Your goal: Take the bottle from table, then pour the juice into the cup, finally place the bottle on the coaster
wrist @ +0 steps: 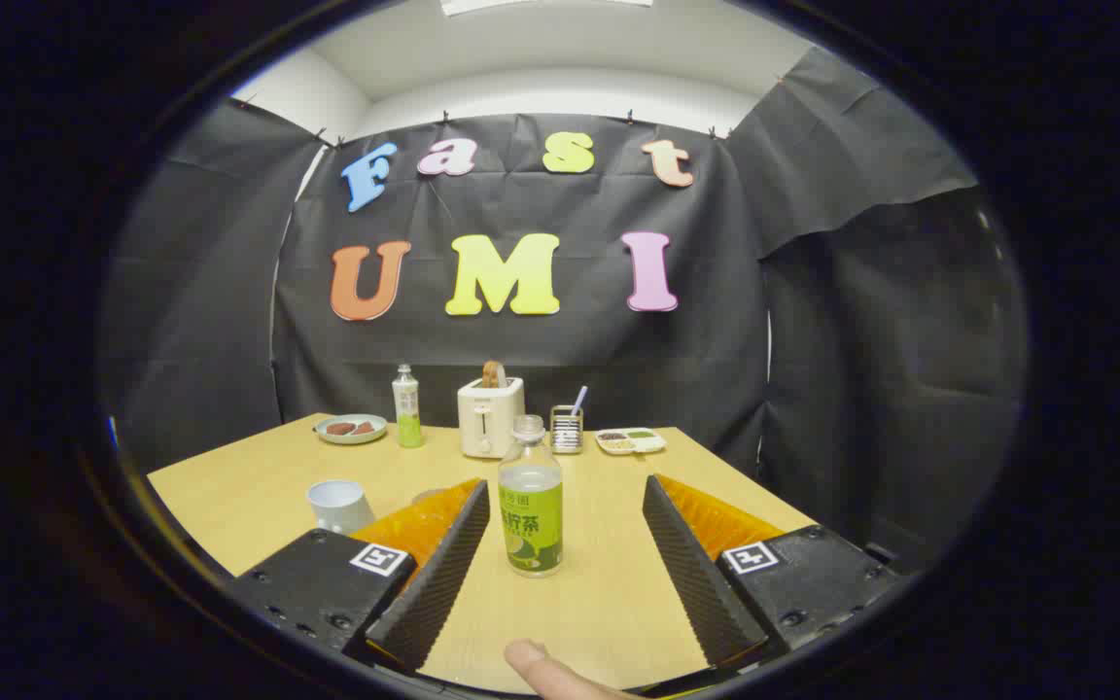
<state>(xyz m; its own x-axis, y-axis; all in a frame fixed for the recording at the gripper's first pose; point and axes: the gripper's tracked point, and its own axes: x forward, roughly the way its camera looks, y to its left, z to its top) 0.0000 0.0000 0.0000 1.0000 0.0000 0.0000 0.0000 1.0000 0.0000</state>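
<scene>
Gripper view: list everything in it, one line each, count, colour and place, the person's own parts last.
table: one, light wood, carrying everything.
bottle: one, clear with green label, between the fingers, nearer one finger, untouched.
cup: one, white, beside one finger.
small bottle: one, green and white, far side.
plate: one, pale green, beside the small bottle.
toaster: one, cream, behind the bottle.
metal holder: one, silver, next to the toaster.
tray: one, white, far side.
gripper: one, open.
fingertip: one, below the gripper.

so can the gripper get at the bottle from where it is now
Probably yes: the gripper is open, and the bottle stands upright between its fingers, close to the left one, with nothing else between them.
</scene>
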